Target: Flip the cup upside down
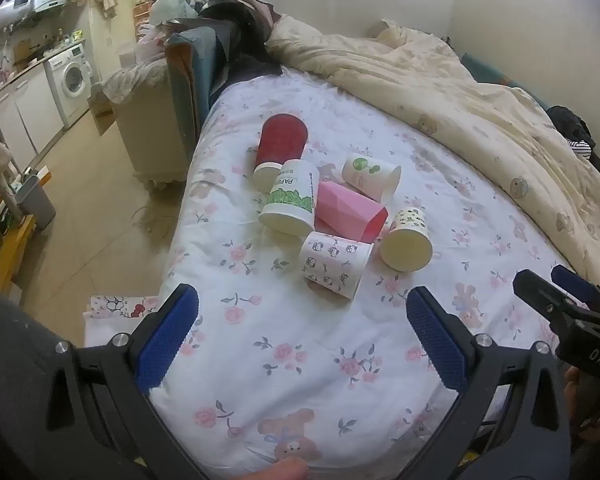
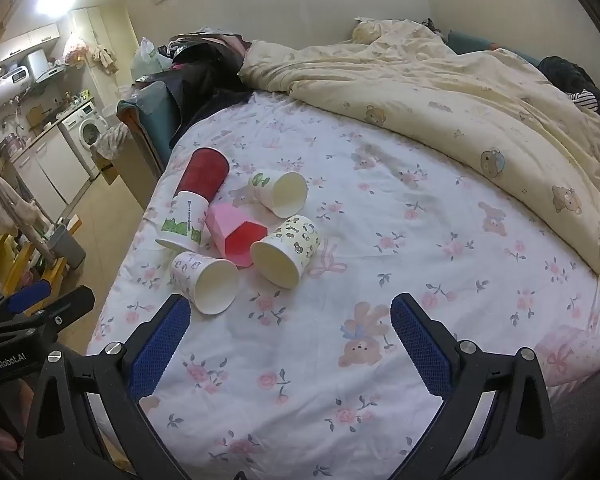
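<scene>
Several cups lie on their sides in a cluster on the flowered bed sheet (image 1: 300,360). They are a red cup (image 1: 282,144), a white cup with green print (image 1: 292,196), a pink faceted cup (image 1: 350,210), a white cup with a green logo (image 1: 370,176), a cup with animal print (image 1: 334,266) and a cream cup with bear print (image 1: 408,236). The same cluster shows in the right wrist view, with the animal-print cup (image 2: 204,280) and the bear-print cup (image 2: 286,248) nearest. My left gripper (image 1: 300,312) is open and empty, just short of the cluster. My right gripper (image 2: 290,324) is open and empty, to the right of the cluster.
A cream duvet (image 1: 460,92) is bunched along the far and right side of the bed. The bed's left edge drops to a tiled floor (image 1: 100,208) with a grey bin (image 1: 36,200) and a kitchen beyond. The right gripper's fingers (image 1: 556,292) show at the left view's right edge.
</scene>
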Demonstrator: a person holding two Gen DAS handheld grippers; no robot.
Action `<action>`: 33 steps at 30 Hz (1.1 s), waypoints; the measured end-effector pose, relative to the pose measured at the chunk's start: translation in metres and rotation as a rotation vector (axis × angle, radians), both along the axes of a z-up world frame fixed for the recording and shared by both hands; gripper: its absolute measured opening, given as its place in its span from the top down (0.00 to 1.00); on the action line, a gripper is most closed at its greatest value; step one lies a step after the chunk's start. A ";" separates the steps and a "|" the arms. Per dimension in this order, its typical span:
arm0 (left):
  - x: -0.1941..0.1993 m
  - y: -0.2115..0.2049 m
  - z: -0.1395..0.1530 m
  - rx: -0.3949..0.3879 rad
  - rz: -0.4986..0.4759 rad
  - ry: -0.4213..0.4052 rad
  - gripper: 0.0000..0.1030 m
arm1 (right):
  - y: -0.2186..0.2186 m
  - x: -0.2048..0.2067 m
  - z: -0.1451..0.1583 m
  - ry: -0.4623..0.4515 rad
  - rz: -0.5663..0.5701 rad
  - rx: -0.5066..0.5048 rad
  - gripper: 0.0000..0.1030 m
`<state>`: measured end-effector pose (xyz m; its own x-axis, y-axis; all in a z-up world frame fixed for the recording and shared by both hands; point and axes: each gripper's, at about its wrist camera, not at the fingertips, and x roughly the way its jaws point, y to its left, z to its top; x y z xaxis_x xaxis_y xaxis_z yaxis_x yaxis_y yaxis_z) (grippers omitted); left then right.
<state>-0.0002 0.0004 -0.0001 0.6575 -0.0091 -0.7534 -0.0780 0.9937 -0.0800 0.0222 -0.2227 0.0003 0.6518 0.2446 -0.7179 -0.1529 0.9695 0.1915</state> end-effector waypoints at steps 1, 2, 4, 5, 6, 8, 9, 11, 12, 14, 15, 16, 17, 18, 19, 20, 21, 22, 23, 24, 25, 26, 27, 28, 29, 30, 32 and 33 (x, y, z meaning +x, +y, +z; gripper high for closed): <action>0.000 0.000 0.000 0.001 0.000 -0.001 0.00 | 0.000 0.000 0.000 -0.003 -0.001 0.000 0.01; 0.000 0.001 0.000 0.001 -0.001 -0.002 0.00 | 0.001 -0.001 0.001 -0.005 -0.001 0.000 0.01; 0.000 0.000 0.001 0.007 -0.001 0.001 0.00 | -0.001 -0.001 0.002 -0.006 -0.003 0.014 0.01; 0.000 0.000 0.000 0.011 0.001 0.005 0.00 | -0.001 0.000 0.001 0.000 -0.003 0.014 0.01; 0.000 0.000 0.001 0.012 0.001 0.004 0.00 | -0.001 0.000 0.001 -0.001 -0.002 0.014 0.01; -0.001 -0.002 0.003 0.012 0.002 0.002 0.00 | -0.001 0.000 0.001 0.002 -0.004 0.016 0.01; -0.001 -0.003 0.003 0.017 0.001 0.002 0.00 | -0.001 0.000 0.001 0.001 -0.003 0.016 0.01; 0.000 -0.002 0.003 0.017 0.001 0.001 0.00 | -0.001 -0.001 0.002 -0.001 -0.004 0.017 0.01; 0.000 -0.002 0.004 0.017 0.001 0.002 0.00 | -0.001 -0.001 0.002 0.000 -0.004 0.017 0.01; 0.000 -0.002 0.003 0.017 0.000 0.000 0.00 | -0.001 -0.001 0.001 0.000 -0.005 0.016 0.01; 0.000 -0.002 0.003 0.017 0.000 0.001 0.00 | -0.001 0.000 0.001 -0.001 -0.006 0.015 0.01; 0.000 -0.002 0.003 0.017 -0.001 0.000 0.00 | -0.001 0.000 0.001 0.000 -0.006 0.015 0.01; 0.000 -0.001 0.003 0.016 0.000 0.000 0.00 | -0.001 0.000 0.001 0.000 -0.005 0.016 0.01; 0.000 -0.001 0.003 0.016 0.000 0.001 0.00 | -0.001 0.000 0.001 0.001 -0.005 0.016 0.01; 0.000 -0.002 0.003 0.017 0.000 0.003 0.00 | -0.001 -0.001 0.002 0.000 -0.004 0.016 0.01; 0.000 -0.002 0.002 0.017 0.000 0.001 0.00 | -0.001 0.000 0.001 0.001 -0.004 0.016 0.01; 0.000 -0.002 0.003 0.017 0.000 0.001 0.00 | -0.002 0.001 0.001 0.002 -0.003 0.017 0.01; 0.000 -0.002 0.003 0.017 0.000 0.001 0.00 | -0.002 0.001 0.001 0.002 -0.002 0.017 0.01; 0.000 -0.002 0.002 0.016 0.001 0.001 0.00 | 0.000 -0.001 0.000 0.002 -0.002 0.016 0.01; 0.000 -0.002 0.002 0.017 0.001 0.000 0.00 | 0.000 0.000 0.000 0.002 -0.002 0.016 0.01; 0.000 -0.002 0.002 0.017 0.001 0.000 0.00 | 0.000 -0.001 0.000 0.002 -0.001 0.015 0.01; 0.000 -0.002 0.002 0.016 0.000 0.001 0.00 | 0.000 -0.001 0.001 0.003 -0.002 0.016 0.01; 0.000 -0.002 0.002 0.016 -0.001 0.001 0.00 | 0.000 -0.001 0.001 0.003 -0.002 0.015 0.01; 0.000 -0.002 0.002 0.016 -0.002 0.003 0.00 | 0.001 -0.001 0.001 0.003 -0.003 0.015 0.01; 0.000 -0.002 0.002 0.017 -0.002 0.003 0.00 | 0.000 -0.001 0.000 0.003 -0.003 0.016 0.01; -0.001 -0.002 0.002 0.017 -0.001 0.001 0.00 | 0.000 -0.001 0.000 0.003 -0.002 0.015 0.01; -0.001 -0.001 0.002 0.017 -0.001 0.002 0.00 | 0.000 -0.001 0.000 0.003 -0.002 0.016 0.00; -0.001 -0.001 0.002 0.017 -0.001 0.001 0.00 | 0.000 -0.001 0.000 0.003 -0.002 0.016 0.01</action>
<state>-0.0013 -0.0011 0.0023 0.6564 0.0031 -0.7544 -0.0772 0.9950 -0.0631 0.0216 -0.2230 0.0004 0.6503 0.2547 -0.7157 -0.1507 0.9666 0.2071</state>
